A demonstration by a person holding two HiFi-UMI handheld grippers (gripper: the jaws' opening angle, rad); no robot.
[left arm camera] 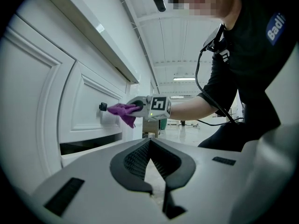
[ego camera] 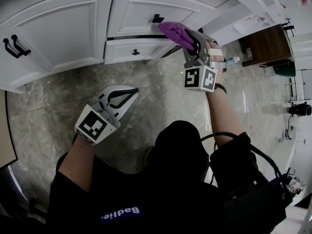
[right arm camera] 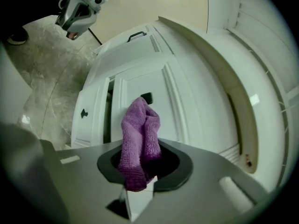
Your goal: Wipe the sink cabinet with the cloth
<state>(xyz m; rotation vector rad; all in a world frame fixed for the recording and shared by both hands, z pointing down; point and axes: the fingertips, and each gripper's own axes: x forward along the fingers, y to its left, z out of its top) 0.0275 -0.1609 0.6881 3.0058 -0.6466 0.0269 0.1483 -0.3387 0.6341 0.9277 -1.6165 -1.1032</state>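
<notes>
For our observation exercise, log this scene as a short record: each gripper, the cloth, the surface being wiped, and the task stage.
Right gripper: shut on the purple cloth
Left gripper: shut, nothing between its jaws, held over the floor, apart from the cabinet
Cloth position: at the upper drawer front, beside its black knob
Task stage: wiping appears under way, right gripper only

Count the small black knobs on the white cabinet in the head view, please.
2. The upper knob is beside the purple cloth; the lower knob is on the drawer front beneath. More may be hidden.
</notes>
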